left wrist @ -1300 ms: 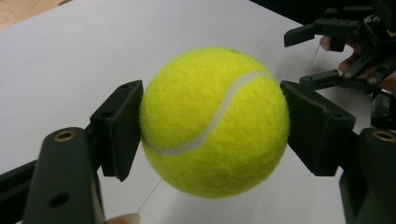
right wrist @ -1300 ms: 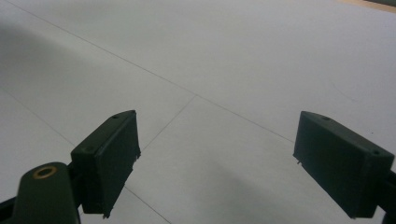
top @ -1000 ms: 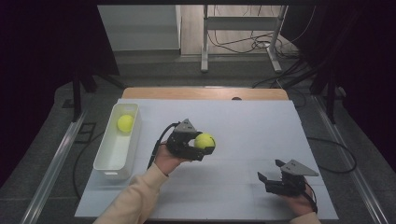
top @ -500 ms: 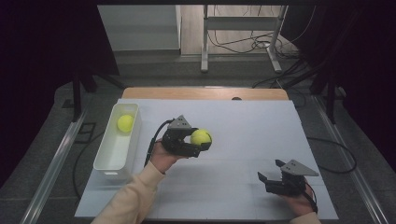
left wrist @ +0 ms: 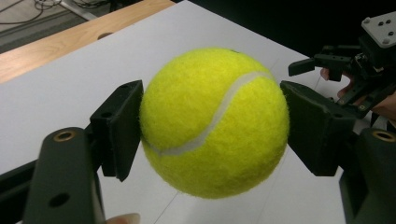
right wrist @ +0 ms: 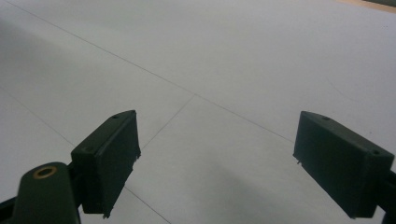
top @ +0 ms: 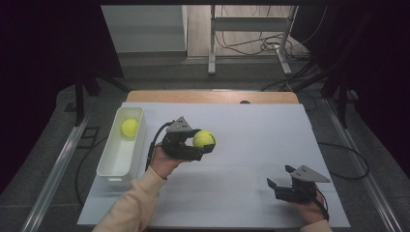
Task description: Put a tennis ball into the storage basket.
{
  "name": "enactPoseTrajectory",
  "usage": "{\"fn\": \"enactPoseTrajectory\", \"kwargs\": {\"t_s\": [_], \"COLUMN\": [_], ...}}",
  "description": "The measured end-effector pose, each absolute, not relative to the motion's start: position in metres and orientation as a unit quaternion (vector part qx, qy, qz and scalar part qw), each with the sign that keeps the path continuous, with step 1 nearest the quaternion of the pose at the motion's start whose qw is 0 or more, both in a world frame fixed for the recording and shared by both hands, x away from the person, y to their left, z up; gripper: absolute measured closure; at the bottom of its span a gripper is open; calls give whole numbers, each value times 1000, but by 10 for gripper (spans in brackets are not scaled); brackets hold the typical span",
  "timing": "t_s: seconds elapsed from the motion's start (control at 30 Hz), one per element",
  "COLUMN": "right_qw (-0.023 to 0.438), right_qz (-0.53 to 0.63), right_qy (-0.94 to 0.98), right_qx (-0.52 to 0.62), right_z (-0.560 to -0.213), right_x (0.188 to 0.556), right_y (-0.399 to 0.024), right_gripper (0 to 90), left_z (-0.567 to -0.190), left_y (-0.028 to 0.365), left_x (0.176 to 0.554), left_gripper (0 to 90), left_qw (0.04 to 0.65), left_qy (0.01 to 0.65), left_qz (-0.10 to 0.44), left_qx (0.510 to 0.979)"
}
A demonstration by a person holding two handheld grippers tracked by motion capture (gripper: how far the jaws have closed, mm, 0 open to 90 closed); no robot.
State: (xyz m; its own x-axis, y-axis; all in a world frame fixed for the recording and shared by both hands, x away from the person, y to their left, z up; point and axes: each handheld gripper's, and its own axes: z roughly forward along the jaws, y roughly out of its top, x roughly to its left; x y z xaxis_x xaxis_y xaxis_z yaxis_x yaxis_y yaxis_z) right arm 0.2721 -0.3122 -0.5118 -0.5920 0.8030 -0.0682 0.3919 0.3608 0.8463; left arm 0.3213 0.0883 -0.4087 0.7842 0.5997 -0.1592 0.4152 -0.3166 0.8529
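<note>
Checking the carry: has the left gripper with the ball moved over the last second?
Yes, slightly. In the high view the left gripper, shut on the ball, has drifted left toward the white bin. It is not over the bin yet.

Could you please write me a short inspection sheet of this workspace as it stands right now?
Surface: white table top, flat, with thin seam lines; a wooden edge at the far side.
Job's things: one tennis ball clamped in the left gripper, held above the table; a second tennis ball lies in the white bin at the table's left edge.
Clutter: nothing seen.
Grippers: left gripper shut on the ball, pads pressing both sides; right gripper open, nothing between its jaws, low over the near right part of the table.
Cables: a black cable trails from the left gripper; loose cables lie on the floor beyond the table.
Surroundings: dark curtains at both sides, metal stand legs behind.
</note>
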Motion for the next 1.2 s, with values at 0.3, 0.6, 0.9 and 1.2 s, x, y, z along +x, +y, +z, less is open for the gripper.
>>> {"fn": "enactPoseTrajectory", "kwargs": {"t_s": [0.3,0.6,0.9,1.2], "right_qw": [244,245,244,245], "right_qz": [419,418,419,419], "right_qy": [788,788,788,788], "right_qx": [380,380,380,380], "right_z": [-512,-512,-512,-512], "right_x": [272,272,272,272], "right_y": [-312,-312,-312,-312], "right_gripper": [147,147,147,147], "left_z": [-404,-398,-394,-391], "left_y": [97,107,115,124], "left_x": [320,320,319,320], "left_gripper": [266,266,266,266], "left_qw": [497,501,505,504], "left_qy": [321,329,334,345], "left_qz": [103,115,122,130], "left_qx": [800,792,787,781]}}
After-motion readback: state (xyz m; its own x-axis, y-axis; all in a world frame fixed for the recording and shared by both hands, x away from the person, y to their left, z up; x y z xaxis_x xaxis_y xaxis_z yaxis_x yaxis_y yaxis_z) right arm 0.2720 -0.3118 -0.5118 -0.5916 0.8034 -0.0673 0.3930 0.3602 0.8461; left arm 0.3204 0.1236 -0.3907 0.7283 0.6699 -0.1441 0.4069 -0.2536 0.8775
